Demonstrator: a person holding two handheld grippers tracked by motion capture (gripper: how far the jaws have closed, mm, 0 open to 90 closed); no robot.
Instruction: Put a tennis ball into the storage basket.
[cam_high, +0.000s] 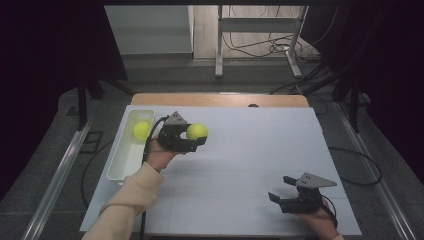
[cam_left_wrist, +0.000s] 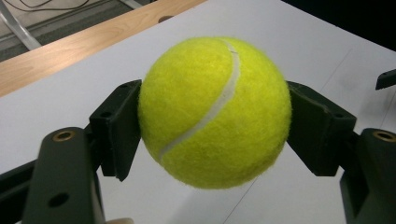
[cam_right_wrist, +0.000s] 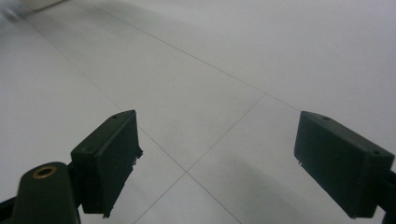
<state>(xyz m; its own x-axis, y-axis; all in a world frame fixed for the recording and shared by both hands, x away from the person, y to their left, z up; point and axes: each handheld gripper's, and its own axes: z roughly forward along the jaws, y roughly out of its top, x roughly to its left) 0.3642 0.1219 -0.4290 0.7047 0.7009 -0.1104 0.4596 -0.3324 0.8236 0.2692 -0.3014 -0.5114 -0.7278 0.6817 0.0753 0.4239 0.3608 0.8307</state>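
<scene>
White tray (cam_high: 121, 165) at table's left edge contains one tennis ball (cam_high: 141, 130). Left gripper (cam_high: 199, 136) clamps a second tennis ball (cam_high: 197, 131) above the white table (cam_high: 250, 150). Right gripper (cam_high: 281, 188) jaws spread, nothing between them.

Lab: dark curtains (cam_high: 45, 75), floor cables (cam_high: 280, 47)

No legible text (anywhere here)

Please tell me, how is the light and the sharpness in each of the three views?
High view: bright white table, dark surroundings. Left gripper view: the tennis ball is sharp, its felt and seam clear, evenly lit. Right gripper view: the jaws are crisp and cast soft shadows; the far table top looks hazy.
</scene>
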